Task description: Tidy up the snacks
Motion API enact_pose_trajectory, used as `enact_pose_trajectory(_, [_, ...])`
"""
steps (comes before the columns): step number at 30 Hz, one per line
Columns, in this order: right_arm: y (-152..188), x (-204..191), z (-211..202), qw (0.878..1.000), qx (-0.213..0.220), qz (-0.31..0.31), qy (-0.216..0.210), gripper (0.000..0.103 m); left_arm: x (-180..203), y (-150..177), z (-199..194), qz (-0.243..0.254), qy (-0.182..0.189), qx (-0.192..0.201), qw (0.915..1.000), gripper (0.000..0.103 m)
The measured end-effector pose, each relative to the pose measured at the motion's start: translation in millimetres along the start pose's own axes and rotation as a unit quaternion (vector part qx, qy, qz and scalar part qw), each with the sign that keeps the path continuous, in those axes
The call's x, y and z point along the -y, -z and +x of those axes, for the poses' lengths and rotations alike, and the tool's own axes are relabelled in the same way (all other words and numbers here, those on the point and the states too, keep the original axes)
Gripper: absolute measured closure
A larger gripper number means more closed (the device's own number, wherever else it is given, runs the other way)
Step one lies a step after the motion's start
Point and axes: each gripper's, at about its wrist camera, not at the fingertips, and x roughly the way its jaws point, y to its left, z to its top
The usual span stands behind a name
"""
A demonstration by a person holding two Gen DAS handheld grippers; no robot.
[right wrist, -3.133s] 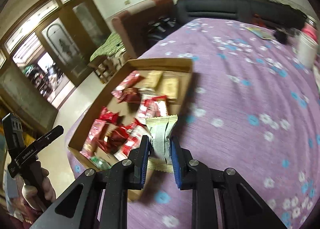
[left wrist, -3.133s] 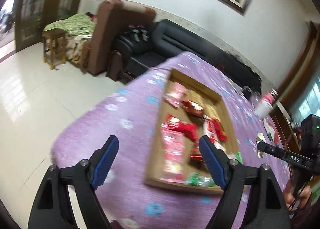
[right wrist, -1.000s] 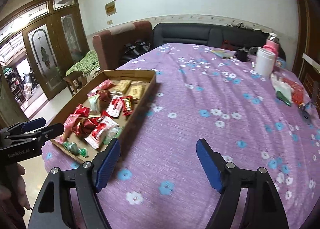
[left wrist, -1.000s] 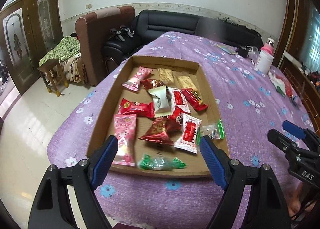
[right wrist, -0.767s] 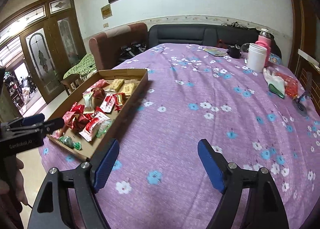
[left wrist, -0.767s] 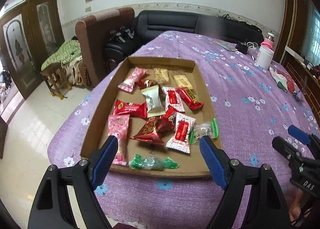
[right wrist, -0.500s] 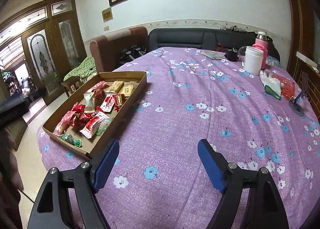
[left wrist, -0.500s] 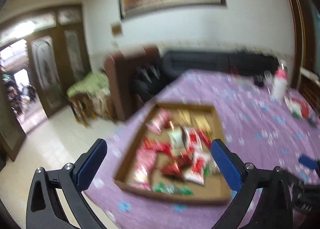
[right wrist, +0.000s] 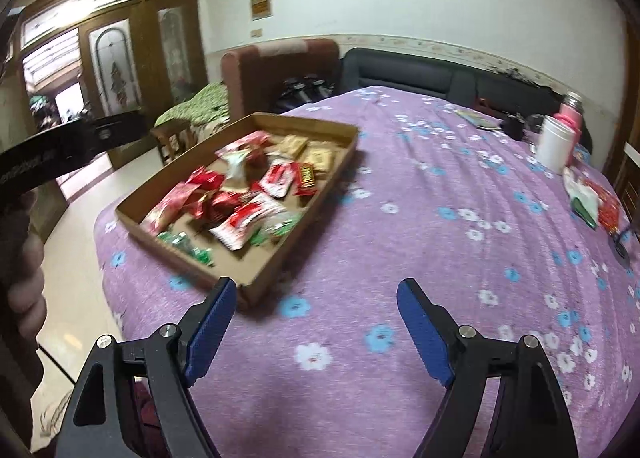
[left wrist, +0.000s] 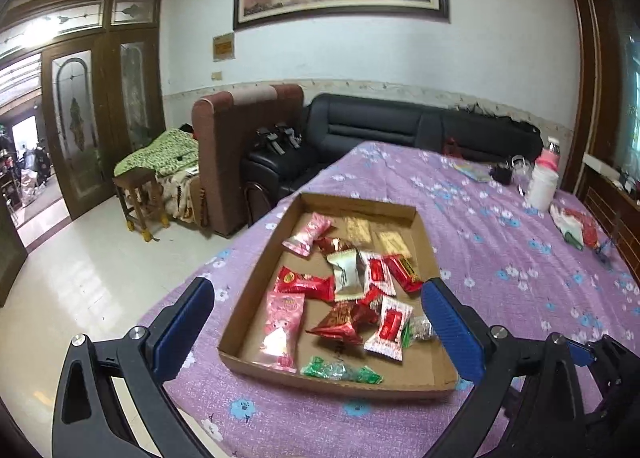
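Beyond both wide, empty jaws, snacks (left wrist: 348, 290) lie in the cardboard tray (left wrist: 424, 225).

The left wrist view looks down over the near end of the tray (left wrist: 362, 203) toward the sofa (left wrist: 400, 129); the right wrist view faces the same way from beside the tray's right corner; both share tray, tabletop (right wrist: 440, 217) and sofa
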Motion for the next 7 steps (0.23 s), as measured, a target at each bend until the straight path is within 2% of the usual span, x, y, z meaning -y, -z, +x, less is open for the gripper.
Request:
enact_pose_trajectory(3, [0.2, -2.0, 0.7, 1.000, 0.001, -0.005, -0.002, 0.017, 6.6, 1.9, 11.6, 0.015, -0.008, -0.029, 0.9994, 0.000])
enact_pose_trajectory(7, [-0.3, 15.4, 1.1, 1.000, -0.002, 0.019, 0.009, 0.017, 15.8, 2.7, 27.0, 0.009, 0.014, -0.071, 0.9974, 0.000])
